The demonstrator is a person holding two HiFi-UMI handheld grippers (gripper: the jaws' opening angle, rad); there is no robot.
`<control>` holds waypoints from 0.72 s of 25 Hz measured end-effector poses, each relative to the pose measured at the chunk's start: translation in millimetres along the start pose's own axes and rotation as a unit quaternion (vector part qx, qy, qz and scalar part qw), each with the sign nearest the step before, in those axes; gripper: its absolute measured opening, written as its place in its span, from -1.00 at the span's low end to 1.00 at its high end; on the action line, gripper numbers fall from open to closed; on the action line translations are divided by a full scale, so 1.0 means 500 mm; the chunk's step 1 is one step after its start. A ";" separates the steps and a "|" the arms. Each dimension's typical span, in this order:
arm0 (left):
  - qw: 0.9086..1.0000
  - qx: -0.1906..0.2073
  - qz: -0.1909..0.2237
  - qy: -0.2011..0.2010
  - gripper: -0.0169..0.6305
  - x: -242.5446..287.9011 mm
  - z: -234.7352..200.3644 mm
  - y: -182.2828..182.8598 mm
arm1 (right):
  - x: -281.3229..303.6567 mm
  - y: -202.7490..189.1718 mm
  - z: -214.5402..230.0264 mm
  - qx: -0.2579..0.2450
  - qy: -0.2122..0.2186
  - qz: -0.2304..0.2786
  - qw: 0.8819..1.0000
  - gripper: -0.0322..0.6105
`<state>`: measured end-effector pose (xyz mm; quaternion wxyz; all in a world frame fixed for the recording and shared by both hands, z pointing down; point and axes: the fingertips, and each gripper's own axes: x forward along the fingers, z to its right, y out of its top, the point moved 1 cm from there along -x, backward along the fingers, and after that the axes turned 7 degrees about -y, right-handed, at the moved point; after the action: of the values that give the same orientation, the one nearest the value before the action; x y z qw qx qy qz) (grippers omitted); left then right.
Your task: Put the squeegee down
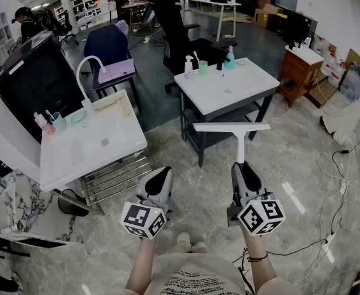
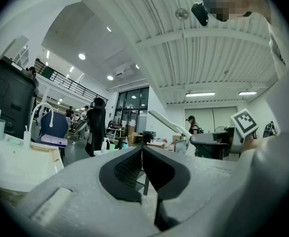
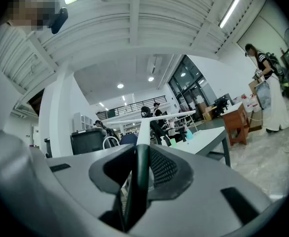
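Note:
The squeegee (image 1: 232, 127) has a long white blade set crosswise on a white stem with a dark handle. My right gripper (image 1: 242, 166) is shut on that handle and holds it level in the air, blade forward, in front of the white table (image 1: 252, 87). In the right gripper view the dark handle (image 3: 140, 168) is pinched between both pads and the blade (image 3: 154, 119) lies across the view. My left gripper (image 1: 161, 174) hangs beside it at the same height, shut with nothing in it; its pads meet (image 2: 142, 153). The squeegee (image 2: 165, 122) also shows in the left gripper view.
A white sink counter (image 1: 75, 161) with a curved faucet (image 1: 84, 71) stands at the left. The white table carries a spray bottle (image 1: 188, 66), a green cup (image 1: 203, 67) and a teal bottle (image 1: 229, 58). Cables (image 1: 336, 183) lie on the marble floor at the right. A wooden cabinet (image 1: 300, 72) stands beyond.

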<state>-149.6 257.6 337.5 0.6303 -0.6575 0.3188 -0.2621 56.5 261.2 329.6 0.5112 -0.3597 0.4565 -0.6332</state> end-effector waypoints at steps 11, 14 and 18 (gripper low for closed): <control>1.000 -0.002 -0.001 0.002 -0.88 -0.017 0.022 0.001 | -0.031 0.001 0.016 0.014 -0.017 -0.003 1.000 -0.60; 1.000 -0.003 -0.002 0.004 -0.88 -0.018 0.031 -0.001 | -0.036 0.003 0.020 0.016 -0.016 -0.003 1.000 -0.60; 1.000 0.001 0.002 0.005 -0.88 -0.013 0.046 0.005 | -0.041 0.011 0.027 0.023 -0.007 0.001 1.000 -0.60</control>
<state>-137.1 277.7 333.7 0.6298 -0.6550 0.3231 -0.2644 75.1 278.0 328.9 0.5232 -0.3520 0.4383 -0.6406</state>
